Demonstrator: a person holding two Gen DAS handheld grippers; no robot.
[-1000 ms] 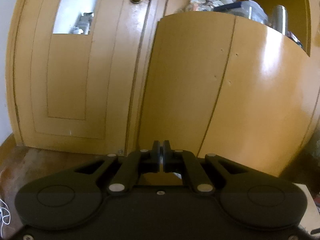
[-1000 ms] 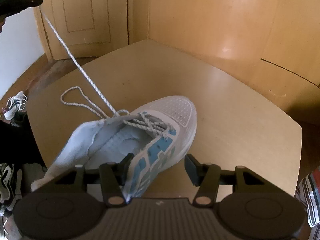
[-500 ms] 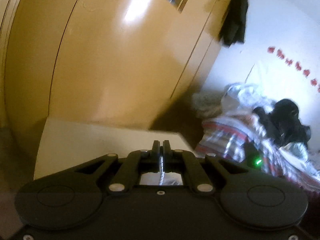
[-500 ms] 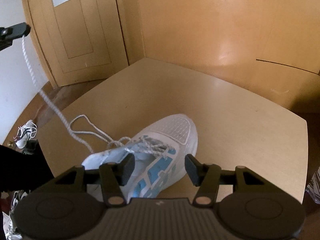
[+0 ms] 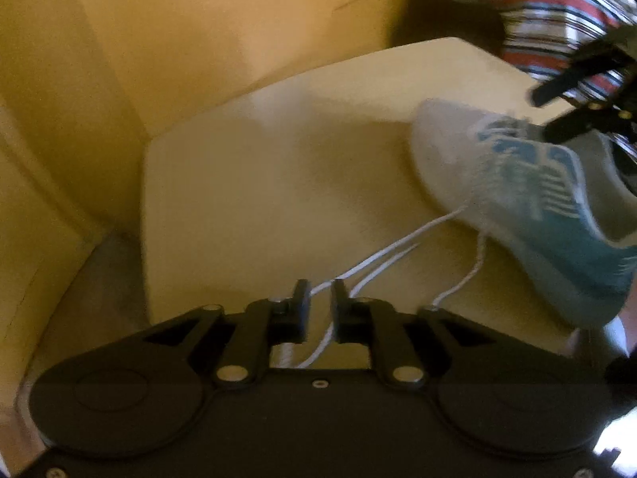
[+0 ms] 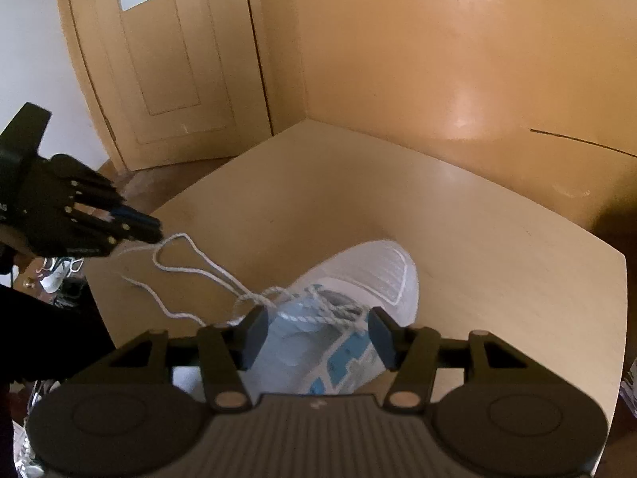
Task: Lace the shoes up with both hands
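White shoelace (image 5: 382,257) now runs loose between the left claw (image 5: 317,304), whose jaws have just been opening. Right claw (image 6: 314,332) straddles the sneaker (image 6: 358,279), apart. Next: regrasp lace.

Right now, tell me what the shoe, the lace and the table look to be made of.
Shoe: white knit or mesh fabric, matte, ribbed toe, blue side panels.
Lace: white twisted cord, probably cotton or polyester; strands show.
Table: pale wood or laminate, smooth, faintly glossy; which one is unclear.
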